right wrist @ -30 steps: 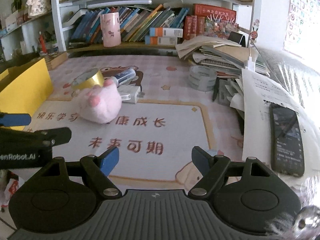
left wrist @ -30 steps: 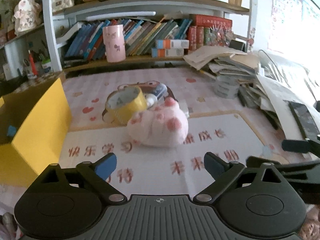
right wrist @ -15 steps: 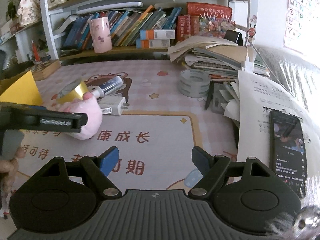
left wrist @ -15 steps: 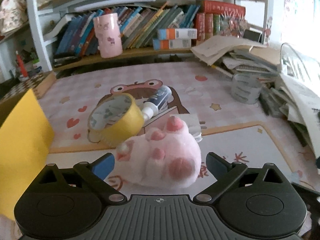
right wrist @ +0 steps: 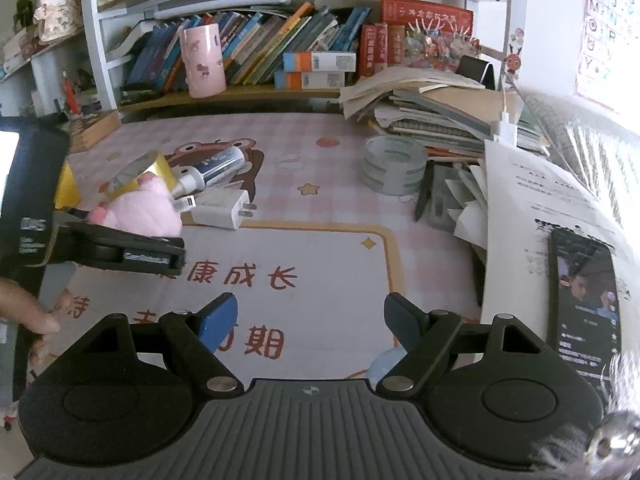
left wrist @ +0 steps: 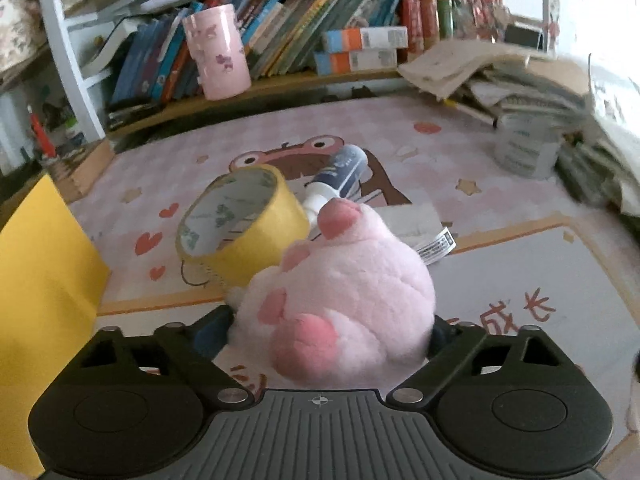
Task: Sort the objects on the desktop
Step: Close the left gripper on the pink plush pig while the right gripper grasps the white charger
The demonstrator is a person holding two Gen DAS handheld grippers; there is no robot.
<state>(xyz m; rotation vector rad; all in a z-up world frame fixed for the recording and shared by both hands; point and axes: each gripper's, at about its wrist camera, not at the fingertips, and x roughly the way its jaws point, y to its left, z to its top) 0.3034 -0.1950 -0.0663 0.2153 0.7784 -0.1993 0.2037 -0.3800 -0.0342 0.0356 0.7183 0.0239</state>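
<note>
A pink plush paw toy (left wrist: 344, 296) lies on the desk mat between the fingers of my left gripper (left wrist: 328, 328); the jaws stand wide on either side of it and the fingertips are hidden behind the plush. It also shows in the right wrist view (right wrist: 140, 210). Behind it lean a yellow tape roll (left wrist: 240, 224), a blue-and-white tube (left wrist: 340, 172) and a white charger (right wrist: 220, 210). My right gripper (right wrist: 310, 316) is open and empty over the mat's printed characters.
A yellow box (left wrist: 36, 300) stands at the left. A clear tape roll (right wrist: 394, 164) sits by a heap of books and papers (right wrist: 432, 112) on the right. A phone (right wrist: 584, 292) lies on paper sheets. A pink cup (right wrist: 202, 60) stands on the shelf.
My left gripper has moved forward so the pink plush paw now sits between its fingers. My right gripper has barely moved.
</note>
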